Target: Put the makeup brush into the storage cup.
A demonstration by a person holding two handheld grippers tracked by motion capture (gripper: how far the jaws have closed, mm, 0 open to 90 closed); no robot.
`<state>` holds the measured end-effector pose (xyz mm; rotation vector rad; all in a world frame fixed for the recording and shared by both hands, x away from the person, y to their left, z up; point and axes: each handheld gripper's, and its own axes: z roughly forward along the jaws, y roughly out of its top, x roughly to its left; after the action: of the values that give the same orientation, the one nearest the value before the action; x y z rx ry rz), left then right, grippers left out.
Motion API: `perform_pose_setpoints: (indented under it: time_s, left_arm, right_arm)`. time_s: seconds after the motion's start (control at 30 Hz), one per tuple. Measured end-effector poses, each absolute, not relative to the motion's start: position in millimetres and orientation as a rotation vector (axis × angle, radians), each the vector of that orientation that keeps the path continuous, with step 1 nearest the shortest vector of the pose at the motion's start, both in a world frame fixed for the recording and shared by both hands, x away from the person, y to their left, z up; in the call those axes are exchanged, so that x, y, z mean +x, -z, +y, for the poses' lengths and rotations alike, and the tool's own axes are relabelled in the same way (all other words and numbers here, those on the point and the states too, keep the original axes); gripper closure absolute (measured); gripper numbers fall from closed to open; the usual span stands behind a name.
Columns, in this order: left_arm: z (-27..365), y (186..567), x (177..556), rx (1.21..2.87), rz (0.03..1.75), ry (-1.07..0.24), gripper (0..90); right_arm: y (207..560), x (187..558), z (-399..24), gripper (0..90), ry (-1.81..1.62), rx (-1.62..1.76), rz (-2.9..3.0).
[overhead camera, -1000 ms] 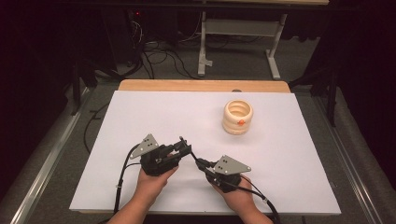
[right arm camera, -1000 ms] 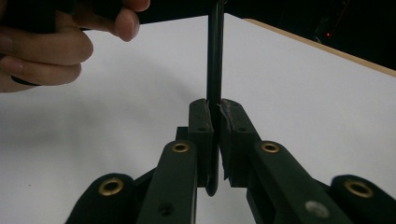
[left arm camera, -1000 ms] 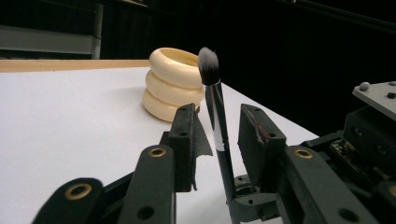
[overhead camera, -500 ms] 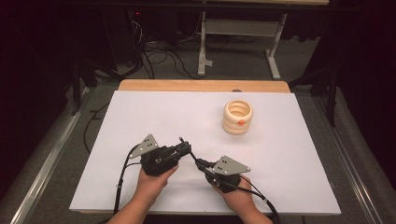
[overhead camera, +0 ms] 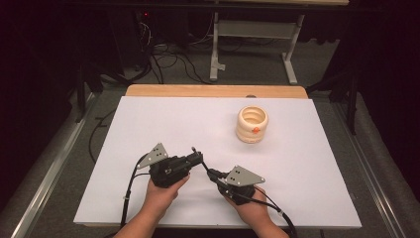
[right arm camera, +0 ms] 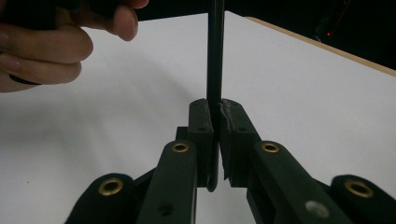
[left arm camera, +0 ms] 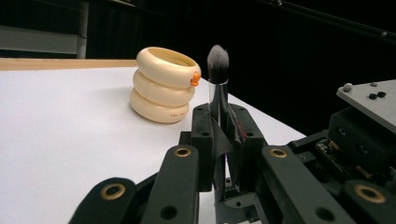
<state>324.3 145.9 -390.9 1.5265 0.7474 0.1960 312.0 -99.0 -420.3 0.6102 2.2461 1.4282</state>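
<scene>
A makeup brush [left arm camera: 217,60] with a grey bristle head and silver ferrule stands up between the jaws of my left gripper [left arm camera: 219,112]. Those jaws have just been closing and now press on the ferrule. My right gripper [right arm camera: 214,105] is shut on the brush's black handle [right arm camera: 215,51]. In the high view both grippers meet at the table's front middle, left gripper [overhead camera: 197,158] and right gripper [overhead camera: 212,173] tip to tip, with the brush [overhead camera: 204,167] running between them. A cream ringed cup [overhead camera: 252,124] with an orange spot stands upright further back on the right, also in the left gripper view [left arm camera: 163,86].
The white table top [overhead camera: 148,124] has a wooden strip [overhead camera: 213,90] along its far edge. Dark floor with cables and a metal stand lies beyond it. The hand [right arm camera: 42,42] holding the left gripper is close by in the right gripper view.
</scene>
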Motion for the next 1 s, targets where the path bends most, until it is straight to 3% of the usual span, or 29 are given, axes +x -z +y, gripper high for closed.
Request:
perform_pose_setpoints:
  time_s: [0.4,1.0]
  left_arm:
    - [145.1,391.1,323.6,1.533,0.73,-0.185,83.2]
    - [141.1,391.0,321.2,1.556,0.715,-0.204,83.1]
  right_arm:
    - [420.7,312.1,-98.7,84.3,-1.431,0.621,2.262]
    - [416.2,312.2,-98.9,52.3,-1.475,0.655,2.248]
